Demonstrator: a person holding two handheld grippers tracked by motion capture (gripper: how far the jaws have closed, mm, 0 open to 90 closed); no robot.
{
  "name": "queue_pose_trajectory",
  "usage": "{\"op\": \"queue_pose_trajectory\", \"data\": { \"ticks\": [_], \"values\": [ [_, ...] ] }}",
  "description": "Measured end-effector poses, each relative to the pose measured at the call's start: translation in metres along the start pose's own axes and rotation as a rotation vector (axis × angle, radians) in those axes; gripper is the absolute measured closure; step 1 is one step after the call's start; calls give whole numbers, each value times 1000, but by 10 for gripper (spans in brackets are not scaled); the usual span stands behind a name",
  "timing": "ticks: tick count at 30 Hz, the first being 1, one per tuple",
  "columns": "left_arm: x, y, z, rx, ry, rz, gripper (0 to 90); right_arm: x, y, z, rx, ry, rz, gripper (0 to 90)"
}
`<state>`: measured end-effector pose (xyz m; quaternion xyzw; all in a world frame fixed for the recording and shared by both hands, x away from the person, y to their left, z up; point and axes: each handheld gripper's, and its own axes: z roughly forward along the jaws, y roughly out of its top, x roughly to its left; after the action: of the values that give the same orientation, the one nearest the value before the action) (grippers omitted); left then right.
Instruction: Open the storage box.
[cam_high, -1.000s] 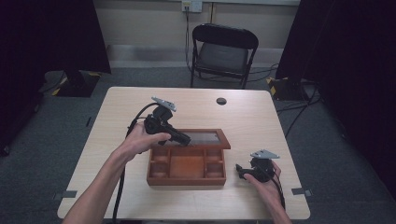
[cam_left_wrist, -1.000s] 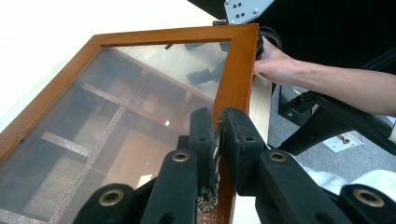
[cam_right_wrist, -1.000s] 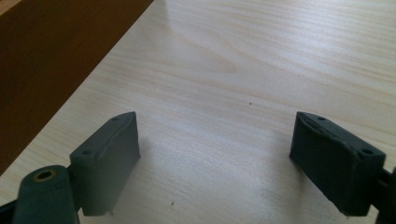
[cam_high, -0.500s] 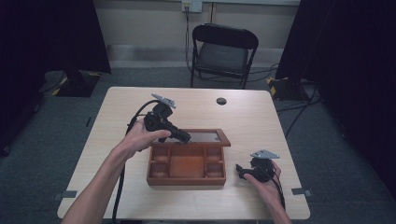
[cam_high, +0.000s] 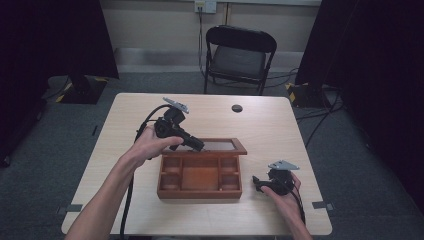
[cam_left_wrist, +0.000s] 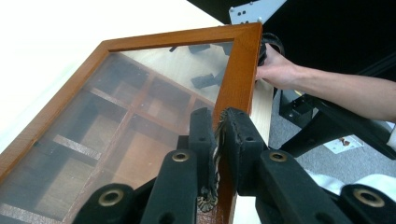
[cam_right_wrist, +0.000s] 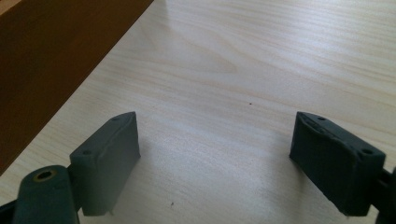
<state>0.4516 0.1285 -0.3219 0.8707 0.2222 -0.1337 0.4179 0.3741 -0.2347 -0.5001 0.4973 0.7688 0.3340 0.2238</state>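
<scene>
A brown wooden box (cam_high: 200, 186) with several compartments stands near the table's front edge. Its glass-paned lid (cam_high: 219, 146) is raised at the back. My left gripper (cam_high: 197, 145) is shut on the lid's wooden frame (cam_left_wrist: 236, 79), its pads (cam_left_wrist: 201, 133) pinching the frame's edge and a small metal fitting there. In the left gripper view the compartments show through the glass (cam_left_wrist: 126, 107). My right gripper (cam_high: 257, 182) rests on the table just right of the box, jaws open with bare tabletop between them. The box's side wall (cam_right_wrist: 56, 60) stands to the left of my right gripper (cam_right_wrist: 215, 140).
A small round black object (cam_high: 237, 108) lies on the table (cam_high: 280, 135) toward its far edge. A black folding chair (cam_high: 239, 52) stands behind the table. Cables run over the floor at the right.
</scene>
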Motion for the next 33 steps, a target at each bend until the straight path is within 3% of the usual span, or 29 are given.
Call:
{"op": "queue_pose_trajectory", "data": {
  "ticks": [21,33],
  "values": [
    [0,-1,1,-6,-6,-7,812,0,0,0,0,0,0,148],
    [-2,-1,2,15,7,-3,811,0,0,0,0,-1,0,148]
  ]
}}
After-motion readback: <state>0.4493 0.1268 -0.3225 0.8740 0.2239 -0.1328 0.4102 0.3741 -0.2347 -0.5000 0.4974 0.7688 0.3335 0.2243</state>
